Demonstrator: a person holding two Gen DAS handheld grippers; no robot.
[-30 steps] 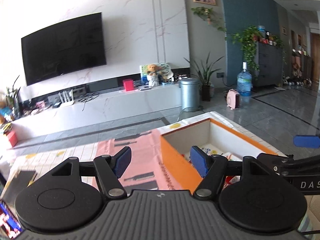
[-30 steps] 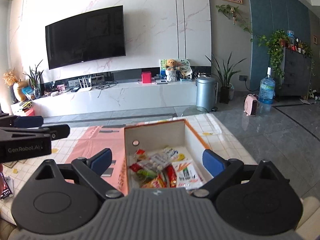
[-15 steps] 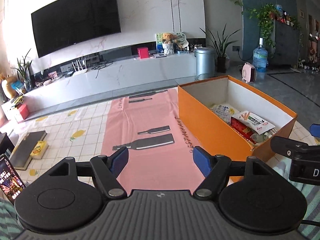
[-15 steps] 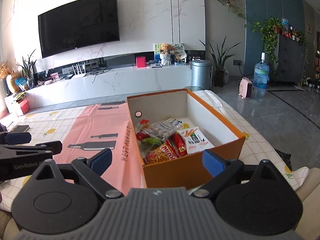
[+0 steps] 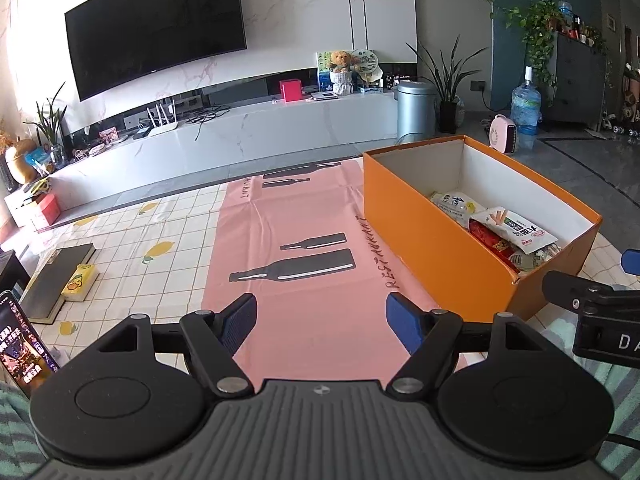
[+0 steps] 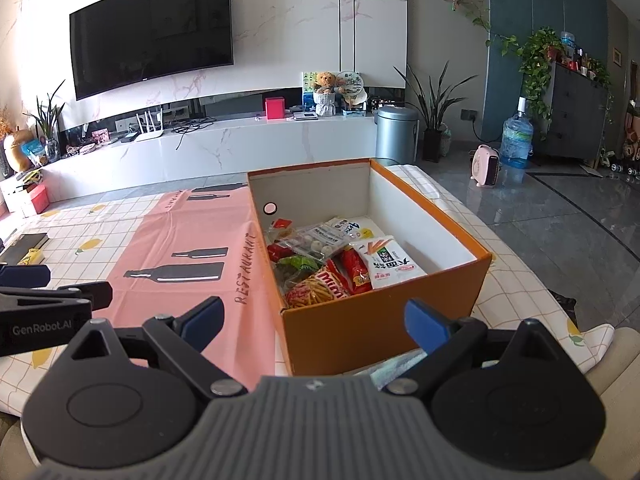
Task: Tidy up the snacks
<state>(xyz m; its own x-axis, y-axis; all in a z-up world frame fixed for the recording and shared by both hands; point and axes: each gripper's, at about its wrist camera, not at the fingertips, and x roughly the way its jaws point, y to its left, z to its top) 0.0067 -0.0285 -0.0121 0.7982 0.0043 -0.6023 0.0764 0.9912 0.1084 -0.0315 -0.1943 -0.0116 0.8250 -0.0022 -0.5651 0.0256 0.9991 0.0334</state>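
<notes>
- Living room, low table: I hold both claws back at the near edge, nothing in either.
- My left claw (image 5: 322, 320) is spread wide over the pink mat (image 5: 304, 240); its fingers frame bare cloth only.
- My right claw (image 6: 316, 320) is also spread wide, empty, and squared up to the near wall of the orange box (image 6: 380, 320), which stands just beyond the fingertips.
- The snacks (image 6: 336, 264) lie inside the box, piled toward its near end: a red-and-yellow bag of sticks, a red packet, a white packet with green print, a clear pack of pale balls and a green bag. The far end of the box floor shows white and bare.
- The box sits at the right of the table, partly on the mat and partly on the checked cloth (image 5: 120, 248); from the left claw it lies to the right and farther off.
- I see no loose snack on the mat or the cloth. A book (image 5: 56, 280) and a yellow carton (image 5: 79, 282) lie far left, a lit phone (image 5: 20, 344) at the near left corner.
- My reading: with the packets boxed and both claws withdrawn and empty, this fits either a finished gathering or a pause before sorting what is inside.
</notes>
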